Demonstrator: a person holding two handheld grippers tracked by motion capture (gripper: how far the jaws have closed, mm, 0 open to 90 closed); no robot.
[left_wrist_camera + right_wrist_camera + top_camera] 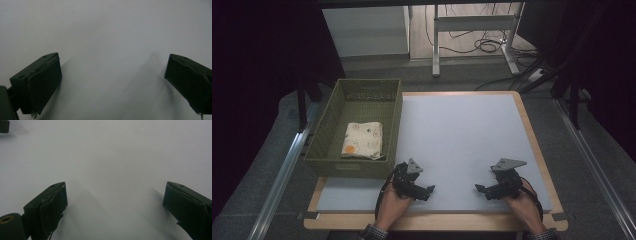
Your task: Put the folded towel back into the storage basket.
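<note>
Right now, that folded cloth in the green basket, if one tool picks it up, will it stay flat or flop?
The folded cloth looks soft and thin, so it would likely droop and partly unfold if pinched at one edge. It seems light. Lying flat on the basket floor, it should not roll or tip.

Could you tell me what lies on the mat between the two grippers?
Nothing: in the high view, the stretch of grey mat between the left gripper and the right gripper is bare. Both hold nothing, jaws apart.

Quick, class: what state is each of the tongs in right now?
Left tongs: open, holding nothing, over the white mat.
Right tongs: open, holding nothing, over the same mat.
</note>
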